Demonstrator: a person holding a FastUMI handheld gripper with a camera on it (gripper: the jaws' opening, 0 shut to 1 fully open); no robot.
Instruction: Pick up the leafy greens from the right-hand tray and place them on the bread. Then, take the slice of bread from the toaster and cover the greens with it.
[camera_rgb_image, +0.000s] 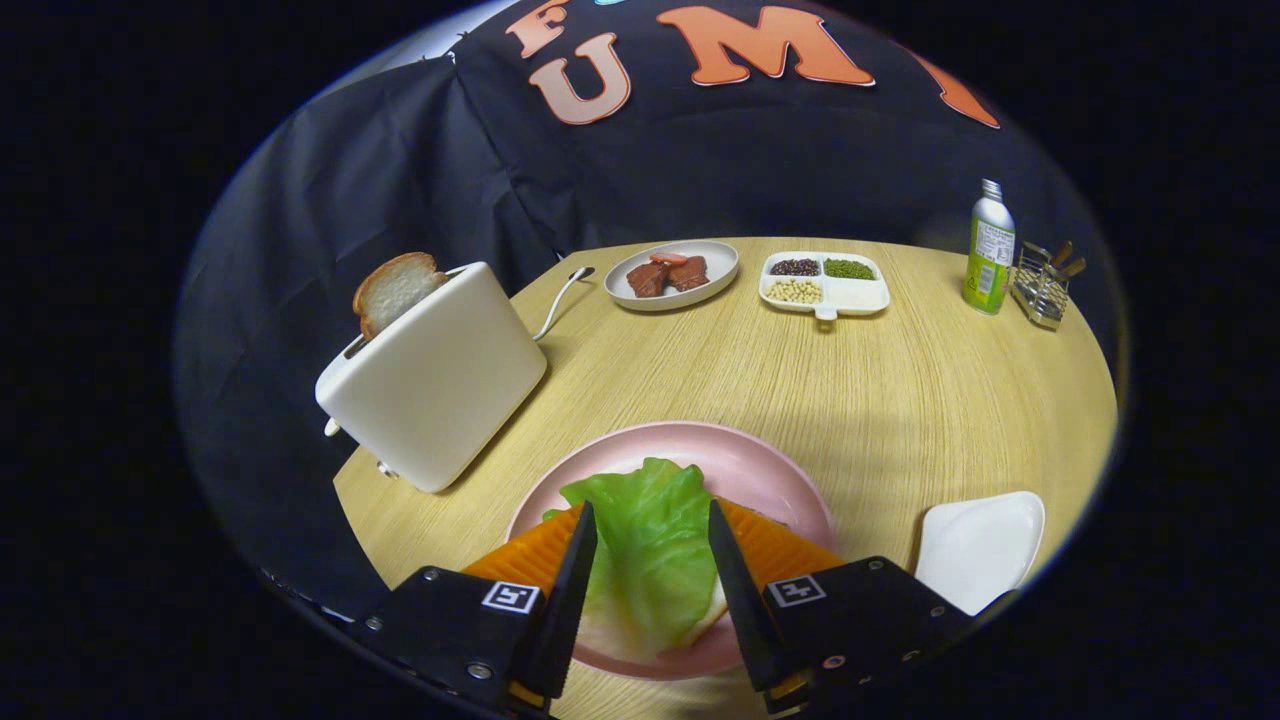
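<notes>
We see our tongs (652, 520) reaching forward and down over the pink plate (760, 470), their two fingers (575, 570) spread apart with the leafy greens (645, 540) lying between them. The leaf fills the gap from finger to finger, yet we cannot tell whether both fingers actually press on it or merely flank it. Beneath the leaf, a sliver of pale bread (712, 618) peeks out by the right finger, so the greens rest over the bread on the plate.

The surface (900, 400) is a round top of light wood grain, set against dark, creased cloth. To the left of the plate stands a cream toaster (440, 380), smooth and rounded, tilted in our view, with a slice of bread (393, 290) rising from its slot, brown crust around a white crumb. Its white cord (560, 295) trails toward the back. To the right of the tongs sits a white tray (980, 545), glossy, with rounded corners.

Beyond, well apart from the plate, we see an oval dish (700, 285) carrying reddish-brown pieces of meat, and just beside it a white divided dish (860, 295) with dark beans, green beans and pale beans in separate compartments. Farther right stand a green-and-white bottle (988, 250) with a silvery cap and a small wire rack (1040, 290).

The leaf is crinkled, glossy, bright green, paler toward its stem.
</notes>
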